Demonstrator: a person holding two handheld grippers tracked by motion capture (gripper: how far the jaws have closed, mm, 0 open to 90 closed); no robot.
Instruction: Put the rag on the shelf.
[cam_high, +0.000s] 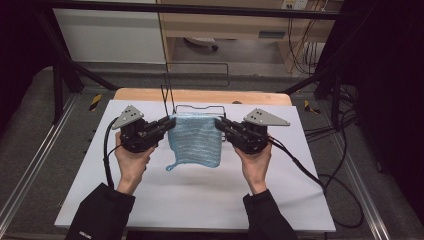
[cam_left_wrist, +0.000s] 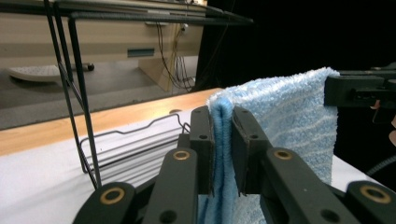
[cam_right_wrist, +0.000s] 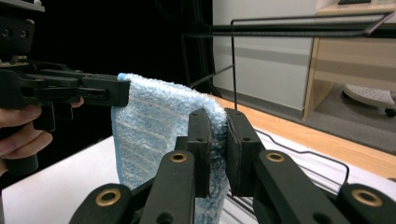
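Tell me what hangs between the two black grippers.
A light blue terry towel, stretched between the left gripper and right gripper, each clamped on a top corner, in the high view.

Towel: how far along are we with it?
Done: both tongs have the towel by its top corners, the left tongs and right tongs each shut on the folded edge, and it hangs lifted between them. In hand: it is held in front of the wire rack, apart from the top bar. Left, I'd judge: carry it over the rack, drape it and let go.
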